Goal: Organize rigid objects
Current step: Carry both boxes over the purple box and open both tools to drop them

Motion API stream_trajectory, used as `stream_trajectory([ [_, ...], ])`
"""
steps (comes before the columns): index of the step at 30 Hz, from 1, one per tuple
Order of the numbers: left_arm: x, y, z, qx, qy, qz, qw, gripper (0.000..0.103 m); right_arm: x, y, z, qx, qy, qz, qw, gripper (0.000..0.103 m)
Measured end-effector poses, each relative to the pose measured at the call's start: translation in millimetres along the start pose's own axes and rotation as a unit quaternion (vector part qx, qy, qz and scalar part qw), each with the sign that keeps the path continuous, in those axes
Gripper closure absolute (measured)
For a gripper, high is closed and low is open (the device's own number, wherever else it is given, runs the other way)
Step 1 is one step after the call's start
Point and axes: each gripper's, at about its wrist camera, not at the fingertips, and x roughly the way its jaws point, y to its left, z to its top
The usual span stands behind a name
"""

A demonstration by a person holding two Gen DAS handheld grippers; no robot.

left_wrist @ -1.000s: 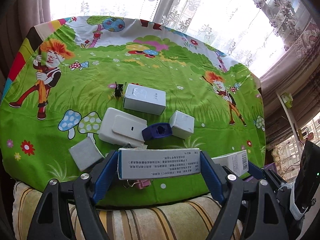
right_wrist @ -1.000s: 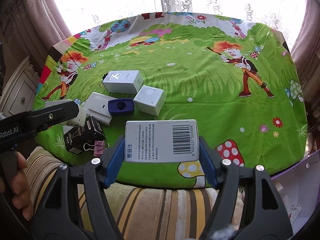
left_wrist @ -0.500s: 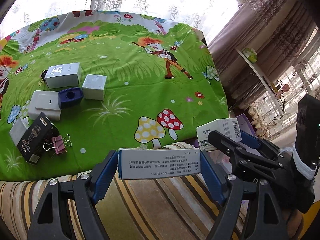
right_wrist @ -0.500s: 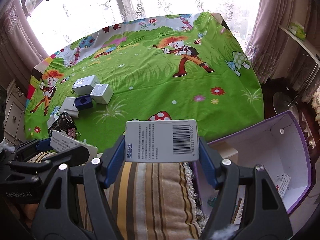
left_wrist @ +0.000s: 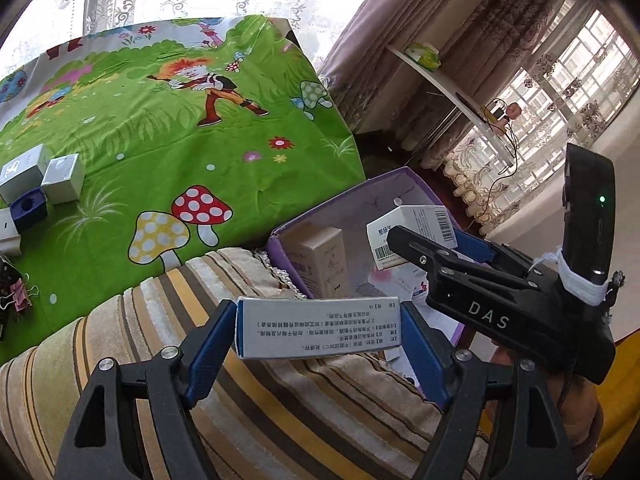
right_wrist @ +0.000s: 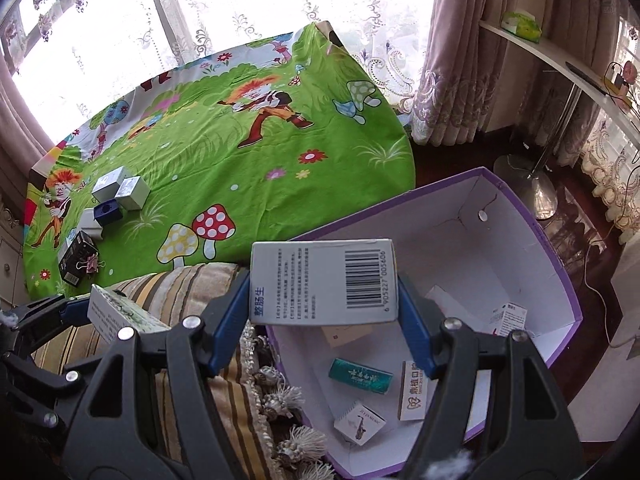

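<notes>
My left gripper (left_wrist: 318, 330) is shut on a white and blue medicine box (left_wrist: 318, 326), held over the striped cushion beside the purple box. My right gripper (right_wrist: 324, 284) is shut on a white barcoded medicine box (right_wrist: 324, 282), held above the open purple cardboard box (right_wrist: 560, 280). The right gripper also shows in the left wrist view (left_wrist: 416, 236), over the purple box (left_wrist: 360, 200). The left gripper shows at the left of the right wrist view (right_wrist: 108, 312). Several small boxes lie inside the purple box.
A table with a green cartoon cloth (right_wrist: 240, 140) holds several small boxes (right_wrist: 120, 192), a dark blue sharpener (right_wrist: 106, 212), a black box (right_wrist: 78, 256) and a pink binder clip (right_wrist: 92, 264). A striped cushion (left_wrist: 200, 320) lies at the table's front. A shelf (right_wrist: 560, 56) and curtains stand right.
Both grippers have swung right, away from the table, each still holding its box. The right one is now over the open purple box; the left one is beside it.
</notes>
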Motion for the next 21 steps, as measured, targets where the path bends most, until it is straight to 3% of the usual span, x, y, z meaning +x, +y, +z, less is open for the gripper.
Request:
stream_trajectory([
  [12, 24.8, -53.6, -7.6, 0.062, 0.018, -0.048, 0.9968, 0.022, -14.7, -68.9, -7.0, 0.059, -0.02, -0.057, 0.996, 0.031],
  [21, 35.4, -81.1, -12.0, 0.102, 0.03, -0.086, 0.9907, 0.02, -17.2, -90.9, -12.2, 0.079, -0.021, -0.074, 0.994, 0.031],
])
